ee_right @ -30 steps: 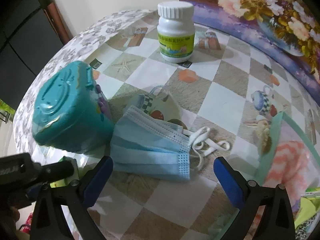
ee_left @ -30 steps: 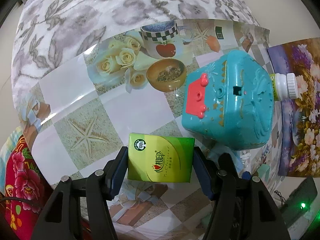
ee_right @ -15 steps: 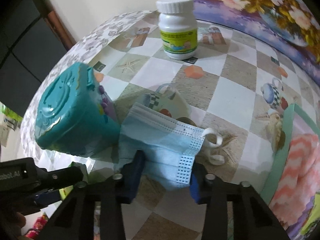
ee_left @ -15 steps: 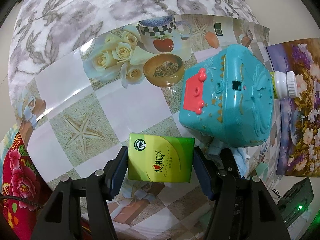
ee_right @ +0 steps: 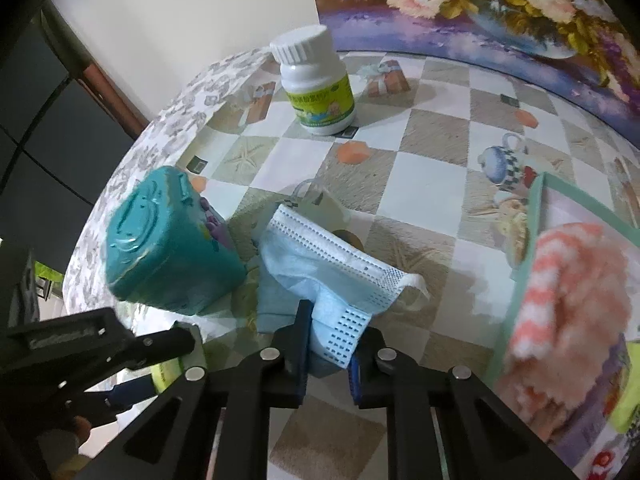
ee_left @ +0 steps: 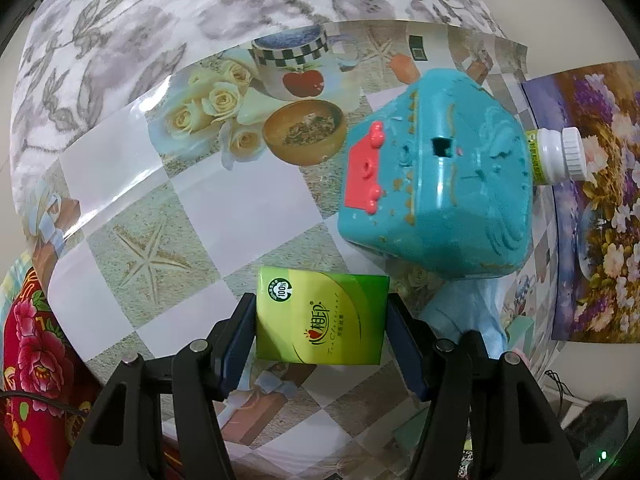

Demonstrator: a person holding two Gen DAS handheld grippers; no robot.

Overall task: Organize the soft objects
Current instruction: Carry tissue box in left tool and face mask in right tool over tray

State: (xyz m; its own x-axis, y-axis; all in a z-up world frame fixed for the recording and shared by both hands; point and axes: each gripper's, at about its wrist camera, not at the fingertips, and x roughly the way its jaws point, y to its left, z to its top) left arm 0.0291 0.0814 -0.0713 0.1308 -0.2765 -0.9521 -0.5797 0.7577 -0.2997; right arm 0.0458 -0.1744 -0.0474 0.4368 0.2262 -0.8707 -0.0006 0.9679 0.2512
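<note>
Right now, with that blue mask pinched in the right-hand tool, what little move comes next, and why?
Probably lift the blue mask toward the green-rimmed basket: the right gripper has just been closing and now pinches it, while soft pink cloth already lies inside.

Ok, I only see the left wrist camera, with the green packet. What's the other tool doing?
Observer: The right tool is pinching a blue face mask by one end; its jaws have just been closing on it.
Operator: Where could the mask go?
Observer: A green-rimmed container sits to the mask's right in that view, apart from it.
Operator: Is anything inside?
Observer: Yes, a fluffy pink-and-white cloth.
</note>
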